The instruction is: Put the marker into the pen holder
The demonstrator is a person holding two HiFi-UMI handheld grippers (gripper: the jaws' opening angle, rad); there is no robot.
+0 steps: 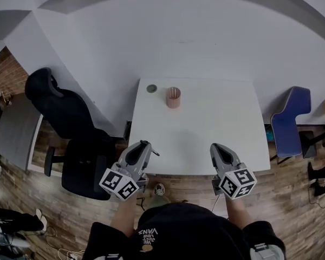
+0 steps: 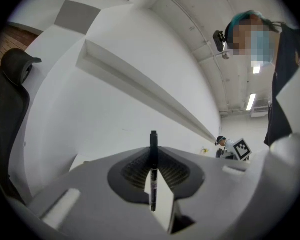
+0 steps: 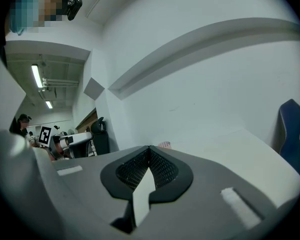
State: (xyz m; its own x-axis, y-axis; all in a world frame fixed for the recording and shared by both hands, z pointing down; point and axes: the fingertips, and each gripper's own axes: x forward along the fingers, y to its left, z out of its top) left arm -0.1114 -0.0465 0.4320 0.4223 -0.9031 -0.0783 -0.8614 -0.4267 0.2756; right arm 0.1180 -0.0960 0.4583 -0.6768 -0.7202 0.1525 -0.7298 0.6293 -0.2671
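marker (image 2: pixel 153 171) pinched in left gripper (image 1: pixel 144 144), jaws clamped on it; right gripper (image 1: pixel 216 147) closed, empty. pen holder (image 1: pixel 173 97) upper centre of head view, well apart. carry forward, turn marker end-down, centre over opening before letting go.

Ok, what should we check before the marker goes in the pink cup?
1. Marker gripped: ok, the left gripper has its jaws shut on it.
2. Pen holder upright on the table: ok.
3. Left gripper above the pen holder: not ok, it hangs at the table's near edge.
4. Room inside the pen holder: cannot tell.
5. Right gripper out of the way: ok, shut and empty.
6. Round disc: ok, apart from the pen holder.
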